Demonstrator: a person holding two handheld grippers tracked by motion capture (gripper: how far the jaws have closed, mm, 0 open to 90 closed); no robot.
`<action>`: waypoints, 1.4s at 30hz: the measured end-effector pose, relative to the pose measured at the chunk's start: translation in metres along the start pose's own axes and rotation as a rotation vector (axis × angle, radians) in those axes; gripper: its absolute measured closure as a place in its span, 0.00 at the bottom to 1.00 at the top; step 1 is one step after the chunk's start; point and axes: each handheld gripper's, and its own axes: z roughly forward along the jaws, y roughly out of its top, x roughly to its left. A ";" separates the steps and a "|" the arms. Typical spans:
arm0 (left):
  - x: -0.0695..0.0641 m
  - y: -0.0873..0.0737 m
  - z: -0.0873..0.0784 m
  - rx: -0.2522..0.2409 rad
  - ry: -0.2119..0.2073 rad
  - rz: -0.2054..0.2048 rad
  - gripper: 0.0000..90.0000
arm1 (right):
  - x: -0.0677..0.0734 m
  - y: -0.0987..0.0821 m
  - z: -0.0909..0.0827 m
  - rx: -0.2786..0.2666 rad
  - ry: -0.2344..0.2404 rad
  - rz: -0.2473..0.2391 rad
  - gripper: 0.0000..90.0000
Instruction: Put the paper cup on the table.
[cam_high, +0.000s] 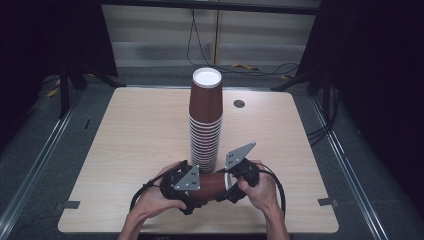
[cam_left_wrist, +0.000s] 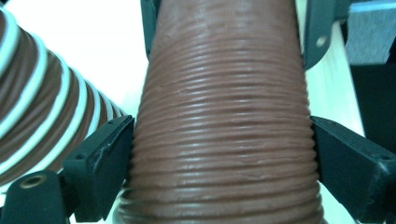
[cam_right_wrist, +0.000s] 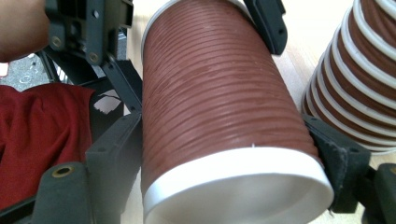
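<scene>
A tall stack of upturned brown ribbed paper cups (cam_high: 205, 125) stands in the middle of the table, also seen as the cup stack (cam_left_wrist: 42, 116) and the cup stack (cam_right_wrist: 355, 79). In front of it a single brown cup (cam_high: 212, 184) lies level above the table's front part, held from both ends. My left gripper (cam_high: 201, 188) has its jaws pressed on the cup's narrower body (cam_left_wrist: 224, 93). My right gripper (cam_high: 227, 184) grips it near the white rim (cam_right_wrist: 233, 172), jaws touching both sides. The left gripper's jaws appear farther along the cup in the right gripper view.
The light wooden table (cam_high: 135, 130) has a round cable hole (cam_high: 239, 103) at the back right. Black cables (cam_high: 260, 67) lie on the floor behind it. A red cloth (cam_right_wrist: 37, 140) sits below the front edge, close to both hands.
</scene>
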 end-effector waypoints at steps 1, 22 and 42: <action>0.000 -0.001 -0.001 -0.034 -0.003 -0.007 0.12 | 0.000 0.000 0.000 0.003 -0.002 0.002 0.23; 0.005 -0.033 -0.032 -0.384 0.157 -0.255 0.17 | -0.002 -0.028 -0.002 -0.038 -0.071 0.094 0.23; -0.005 -0.048 -0.032 -0.456 0.133 -0.315 0.17 | -0.001 -0.044 -0.004 -0.220 -0.062 0.068 0.23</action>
